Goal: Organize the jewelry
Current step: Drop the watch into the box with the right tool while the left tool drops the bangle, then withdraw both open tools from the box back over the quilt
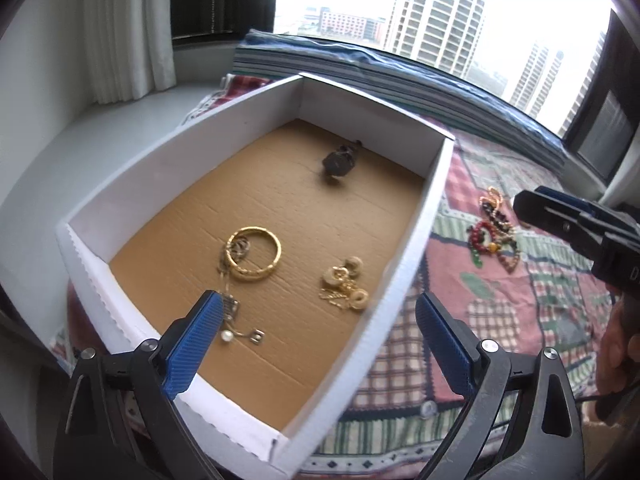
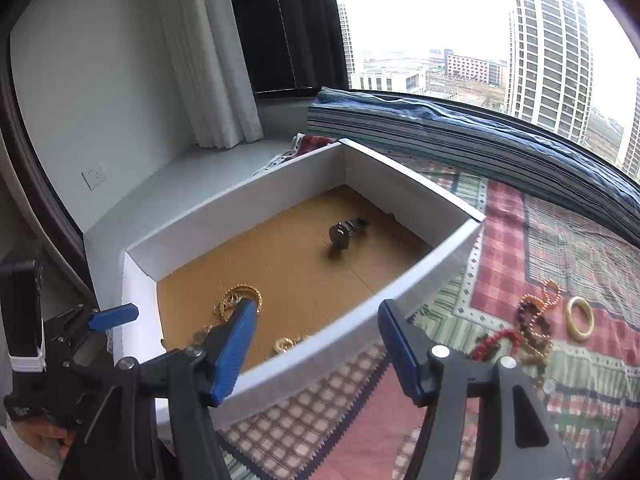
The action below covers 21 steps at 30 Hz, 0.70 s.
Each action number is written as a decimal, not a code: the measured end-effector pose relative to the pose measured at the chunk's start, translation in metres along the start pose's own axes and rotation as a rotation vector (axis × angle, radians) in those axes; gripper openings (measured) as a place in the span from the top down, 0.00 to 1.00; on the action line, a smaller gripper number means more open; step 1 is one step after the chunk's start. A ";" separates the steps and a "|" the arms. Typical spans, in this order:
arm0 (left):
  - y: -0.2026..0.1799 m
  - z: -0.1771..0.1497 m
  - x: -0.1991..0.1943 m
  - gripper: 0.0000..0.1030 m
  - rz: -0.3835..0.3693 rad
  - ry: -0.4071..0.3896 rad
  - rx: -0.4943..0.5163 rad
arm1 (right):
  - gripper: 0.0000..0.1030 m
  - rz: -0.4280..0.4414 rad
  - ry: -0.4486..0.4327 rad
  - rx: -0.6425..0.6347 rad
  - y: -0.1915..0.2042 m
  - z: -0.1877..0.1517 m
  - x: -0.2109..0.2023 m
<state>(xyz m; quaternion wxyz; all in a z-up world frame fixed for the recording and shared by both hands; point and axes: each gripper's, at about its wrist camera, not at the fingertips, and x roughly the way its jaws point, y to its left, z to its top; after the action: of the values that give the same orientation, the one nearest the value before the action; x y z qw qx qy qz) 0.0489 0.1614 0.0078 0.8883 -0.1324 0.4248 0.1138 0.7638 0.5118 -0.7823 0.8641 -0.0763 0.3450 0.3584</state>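
Observation:
A white box (image 1: 420,216) with a brown cardboard floor sits on a patchwork quilt. In it lie a gold bangle (image 1: 256,258), gold earrings on a chain (image 1: 346,284), a dark watch (image 1: 340,160) and a silver necklace with a pearl (image 1: 236,320). My left gripper (image 1: 318,304) hangs open over the box's near right corner, nothing between its fingers. My right gripper (image 2: 318,310) is open above the box's near wall (image 2: 400,280) and holds nothing. To its right on the quilt lie a heap of bead strings (image 2: 528,332) and a pale yellow bangle (image 2: 580,318).
The quilt (image 2: 520,240) covers a window seat, with a folded striped blanket (image 2: 440,128) along the glass. A white curtain (image 2: 208,60) hangs at the back left. A person's hand (image 1: 616,356) holds the right gripper's handle.

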 end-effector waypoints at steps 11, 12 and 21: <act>-0.070 -0.028 -0.006 0.04 -0.043 0.002 0.100 | 0.37 -0.221 -0.015 0.103 -0.057 -0.098 -0.073; -0.075 -0.030 -0.007 0.04 -0.037 -0.004 0.112 | 0.37 -0.238 -0.013 0.111 -0.060 -0.105 -0.077; -0.097 -0.042 -0.011 0.04 -0.001 -0.026 0.169 | 0.37 -0.308 0.014 0.194 -0.076 -0.150 -0.094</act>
<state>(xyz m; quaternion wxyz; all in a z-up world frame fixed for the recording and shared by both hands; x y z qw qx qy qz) 0.0423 0.0552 0.0045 0.9019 -0.0554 0.4211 0.0788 0.6865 0.3460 -0.8423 0.9096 -0.0471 0.3684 0.1861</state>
